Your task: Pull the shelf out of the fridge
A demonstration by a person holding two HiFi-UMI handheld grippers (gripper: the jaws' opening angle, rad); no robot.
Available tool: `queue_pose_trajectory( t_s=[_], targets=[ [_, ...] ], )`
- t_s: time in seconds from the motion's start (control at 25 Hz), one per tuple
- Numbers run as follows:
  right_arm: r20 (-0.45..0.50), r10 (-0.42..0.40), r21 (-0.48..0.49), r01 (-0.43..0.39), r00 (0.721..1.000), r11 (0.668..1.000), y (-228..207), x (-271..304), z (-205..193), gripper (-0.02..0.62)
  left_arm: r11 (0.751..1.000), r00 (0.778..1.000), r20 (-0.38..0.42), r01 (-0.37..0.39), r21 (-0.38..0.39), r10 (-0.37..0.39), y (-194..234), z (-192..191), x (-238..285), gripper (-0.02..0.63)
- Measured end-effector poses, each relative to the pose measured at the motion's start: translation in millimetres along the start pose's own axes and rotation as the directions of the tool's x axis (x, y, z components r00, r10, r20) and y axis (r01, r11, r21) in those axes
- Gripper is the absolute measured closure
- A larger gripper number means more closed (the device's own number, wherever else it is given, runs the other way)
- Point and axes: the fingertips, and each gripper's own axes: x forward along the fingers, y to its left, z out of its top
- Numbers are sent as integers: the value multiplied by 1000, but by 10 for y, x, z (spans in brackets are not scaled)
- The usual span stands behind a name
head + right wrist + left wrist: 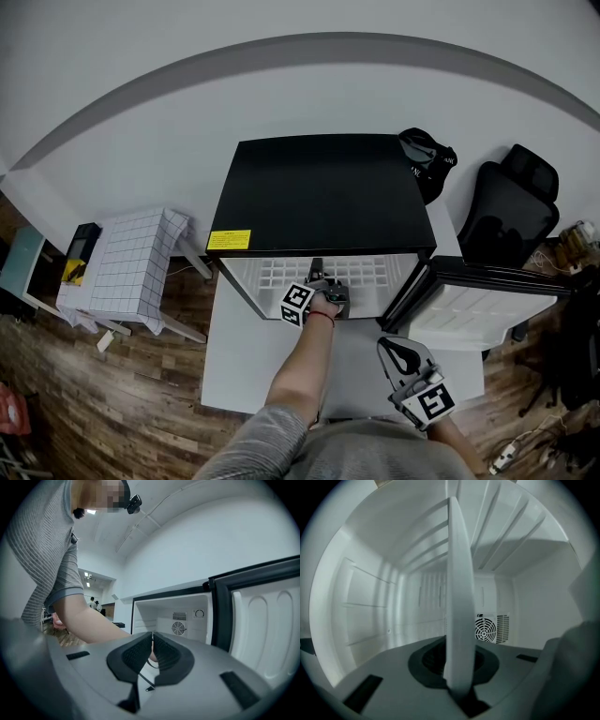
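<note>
A black mini fridge (319, 192) stands with its door (487, 305) swung open to the right. Its white grid shelf (319, 274) shows at the front of the opening. My left gripper (326, 289) reaches in at the shelf's front edge. In the left gripper view that white shelf edge (459, 597) runs straight between the dark pads (429, 660), and the left gripper (459, 667) is shut on it. My right gripper (401, 356) hangs back near my body, in front of the door. The right gripper (153, 648) is shut with nothing in it.
The fridge rests on a white platform (253, 356) over wood floor. A small table with a grid cloth (131, 272) stands to the left, and a black office chair (506, 216) to the right. A round fan vent (485, 628) sits on the fridge's back wall.
</note>
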Motion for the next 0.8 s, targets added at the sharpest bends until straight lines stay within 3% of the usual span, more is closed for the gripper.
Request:
queue_pose_trajectory(
  t_s=[0.8],
  targets=[
    [16, -1, 1, 1, 1000, 1000, 19, -51, 36, 581, 1000, 1000, -1, -3, -13, 3, 4, -24, -101, 568]
  ],
)
